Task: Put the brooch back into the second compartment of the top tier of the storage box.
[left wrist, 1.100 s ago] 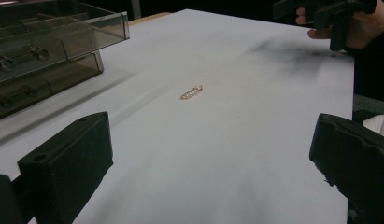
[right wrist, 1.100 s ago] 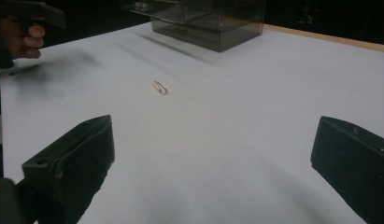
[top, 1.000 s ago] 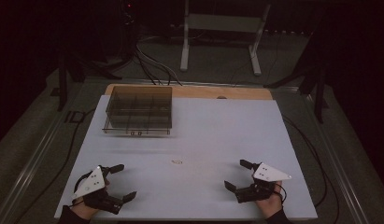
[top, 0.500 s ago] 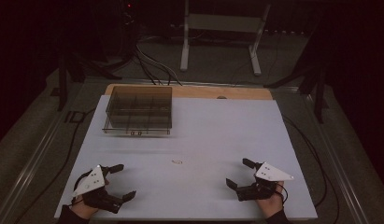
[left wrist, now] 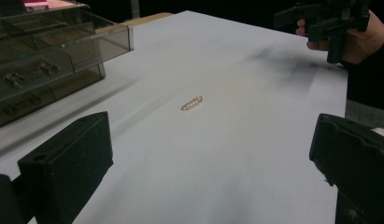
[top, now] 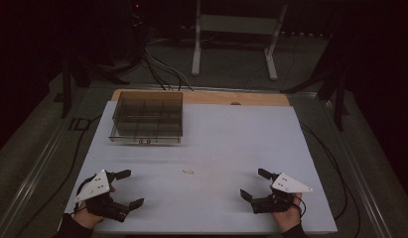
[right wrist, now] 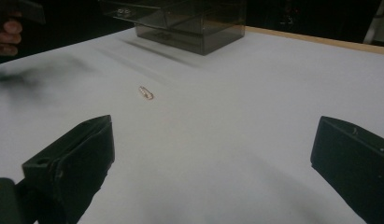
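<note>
A small gold pin set with pale stones lies on the white table, between the two hands. It also appears as the pin in the left gripper view and the pin in the right gripper view. My left gripper rests near the front left corner, open and holding nothing. My right gripper sits near the front right, also open and holding nothing. A smoked clear drawer box stands at the back left.
The drawer box has small metal knobs on its fronts. A wooden strip runs along the table's far edge. Cables and a white stand lie on the floor beyond. The other hand's gripper shows far right.
Both grippers have shifted only slightly near the table's front edge. The pin and the box have not moved.
</note>
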